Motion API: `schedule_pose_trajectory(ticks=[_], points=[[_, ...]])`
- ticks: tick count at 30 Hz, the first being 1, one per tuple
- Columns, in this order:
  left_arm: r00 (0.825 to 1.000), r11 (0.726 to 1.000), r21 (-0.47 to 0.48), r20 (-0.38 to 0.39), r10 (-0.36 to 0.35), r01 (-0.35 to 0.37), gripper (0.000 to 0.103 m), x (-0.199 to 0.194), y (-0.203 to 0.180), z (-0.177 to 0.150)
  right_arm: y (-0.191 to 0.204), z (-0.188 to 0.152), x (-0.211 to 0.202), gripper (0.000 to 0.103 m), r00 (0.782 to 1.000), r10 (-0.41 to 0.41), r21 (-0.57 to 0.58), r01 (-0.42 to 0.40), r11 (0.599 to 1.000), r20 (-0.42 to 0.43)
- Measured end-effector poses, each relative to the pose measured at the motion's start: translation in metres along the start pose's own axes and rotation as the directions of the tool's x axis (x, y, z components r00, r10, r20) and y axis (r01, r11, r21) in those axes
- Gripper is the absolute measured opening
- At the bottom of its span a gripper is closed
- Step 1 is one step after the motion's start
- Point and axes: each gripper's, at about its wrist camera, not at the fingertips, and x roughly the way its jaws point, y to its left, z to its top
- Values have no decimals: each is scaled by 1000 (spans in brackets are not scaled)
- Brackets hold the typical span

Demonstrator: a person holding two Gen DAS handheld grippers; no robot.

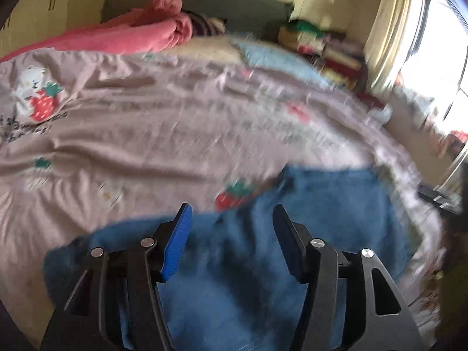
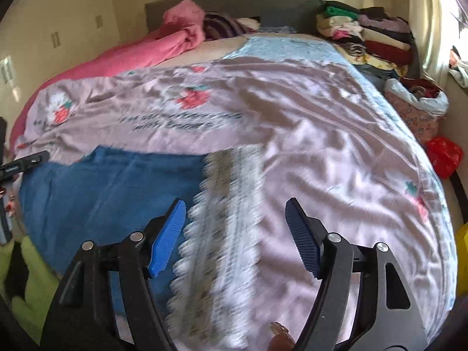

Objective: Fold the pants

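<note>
Blue pants (image 1: 307,219) lie flat on the bed; left tool (image 1: 231,222) and right tool (image 2: 235,219) released.

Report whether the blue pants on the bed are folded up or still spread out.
Spread out. The blue pants lie flat across the pink strawberry bedsheet, with no neat stack visible. Both tools are open and hold nothing.

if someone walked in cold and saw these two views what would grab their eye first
Probably the blue pants spread on the near edge of the bed, right under the open left gripper. Next, the pale strawberry-print bedspread covering most of the bed, with a lace-edged strip lying between the open right gripper's fingers. At the head sit a bunched pink blanket and a stack of folded clothes.
</note>
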Motion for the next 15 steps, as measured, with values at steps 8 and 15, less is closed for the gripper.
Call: schedule_pose_trajectory(ticks=[8, 15], points=[[1000, 1000, 7, 1, 24, -24, 70, 10, 22, -34, 44, -40, 25, 64, 980, -102, -96, 86, 992, -172], [999, 1000, -17, 39, 1, -1, 70, 8, 24, -37, 6, -64, 27, 72, 967, -113, 70, 132, 989, -227]])
